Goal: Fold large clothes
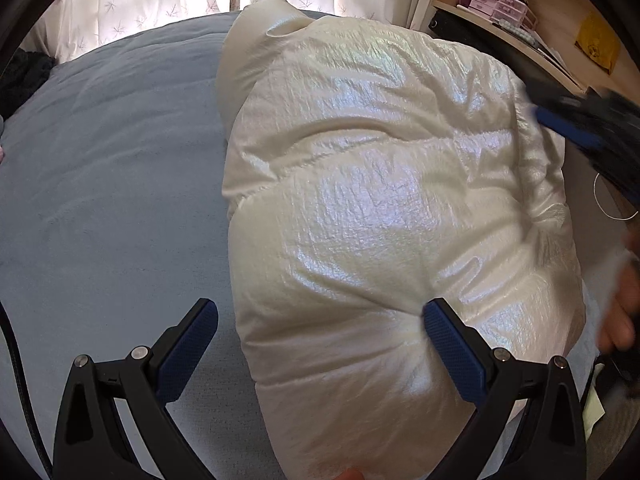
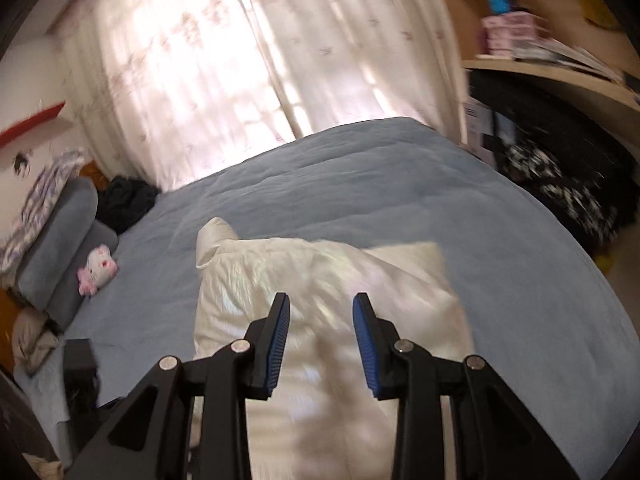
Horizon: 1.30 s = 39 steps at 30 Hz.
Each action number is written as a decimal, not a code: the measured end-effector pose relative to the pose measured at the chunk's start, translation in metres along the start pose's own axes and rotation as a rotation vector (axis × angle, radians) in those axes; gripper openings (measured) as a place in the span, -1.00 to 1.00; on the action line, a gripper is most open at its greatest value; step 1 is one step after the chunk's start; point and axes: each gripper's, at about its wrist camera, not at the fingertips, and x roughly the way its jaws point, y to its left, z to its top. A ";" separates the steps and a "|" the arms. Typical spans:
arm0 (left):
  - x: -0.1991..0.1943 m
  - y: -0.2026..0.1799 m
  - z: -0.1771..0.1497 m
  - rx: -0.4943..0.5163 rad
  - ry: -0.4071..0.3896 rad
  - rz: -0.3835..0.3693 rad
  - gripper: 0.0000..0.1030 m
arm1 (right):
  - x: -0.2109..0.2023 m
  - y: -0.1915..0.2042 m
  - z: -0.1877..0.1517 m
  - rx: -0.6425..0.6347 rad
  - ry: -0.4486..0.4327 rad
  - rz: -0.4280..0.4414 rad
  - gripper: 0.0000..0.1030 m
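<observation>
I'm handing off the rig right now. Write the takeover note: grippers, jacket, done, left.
Left gripper: open, one finger denting the white puffer jacket, holding nothing.
Right gripper: open, empty, above the jacket.
Jacket: compact folded bundle on the blue bed cover.
Done: main folds look in place.
Left: probably press it flat, tidy the edge sticking out at the far end.

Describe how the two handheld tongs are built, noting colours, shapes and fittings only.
Both the left tongs and the right tongs have black angular plastic arms with triangular cut-outs and round silver pivot bolts. Each finger ends in a flat, dark blue textured pad. A black cable runs past the left tongs.
</observation>
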 end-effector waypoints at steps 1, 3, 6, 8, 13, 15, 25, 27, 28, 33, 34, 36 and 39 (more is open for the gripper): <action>0.001 -0.001 0.000 0.000 0.002 -0.002 0.98 | 0.011 -0.002 0.001 0.001 0.014 -0.020 -0.37; 0.002 -0.002 -0.001 -0.005 0.006 -0.029 0.98 | 0.042 -0.013 -0.003 0.006 0.084 -0.074 -0.39; 0.004 0.004 0.008 -0.027 0.009 -0.079 0.99 | 0.075 -0.037 -0.014 0.044 0.162 -0.068 -0.40; 0.005 0.003 0.010 -0.030 0.011 -0.097 0.99 | 0.079 -0.047 -0.016 0.061 0.160 -0.066 -0.40; 0.006 0.001 0.013 -0.032 0.008 -0.119 0.99 | 0.095 -0.066 -0.022 0.097 0.167 -0.052 -0.39; 0.005 0.001 0.015 -0.025 0.004 -0.115 0.99 | 0.099 -0.068 -0.024 0.103 0.171 -0.052 -0.39; 0.002 -0.003 0.017 -0.012 0.010 -0.087 0.99 | 0.099 -0.057 -0.032 0.105 0.159 -0.066 -0.38; 0.002 -0.004 0.018 -0.011 0.007 -0.081 0.99 | 0.100 -0.058 -0.035 0.127 0.144 -0.051 -0.38; 0.002 -0.006 0.018 -0.012 0.006 -0.074 0.99 | 0.101 -0.059 -0.037 0.137 0.140 -0.047 -0.38; -0.009 -0.013 0.018 0.017 -0.025 0.018 0.98 | 0.099 -0.056 -0.034 0.129 0.168 -0.061 -0.37; -0.011 -0.012 0.018 0.022 -0.031 0.030 0.98 | 0.097 -0.057 -0.032 0.133 0.177 -0.058 -0.36; -0.018 -0.009 0.020 0.026 -0.040 0.041 0.98 | 0.092 -0.057 -0.030 0.147 0.181 -0.047 -0.33; -0.026 -0.004 0.025 0.023 -0.048 0.053 0.98 | 0.080 -0.059 -0.025 0.156 0.177 -0.033 -0.33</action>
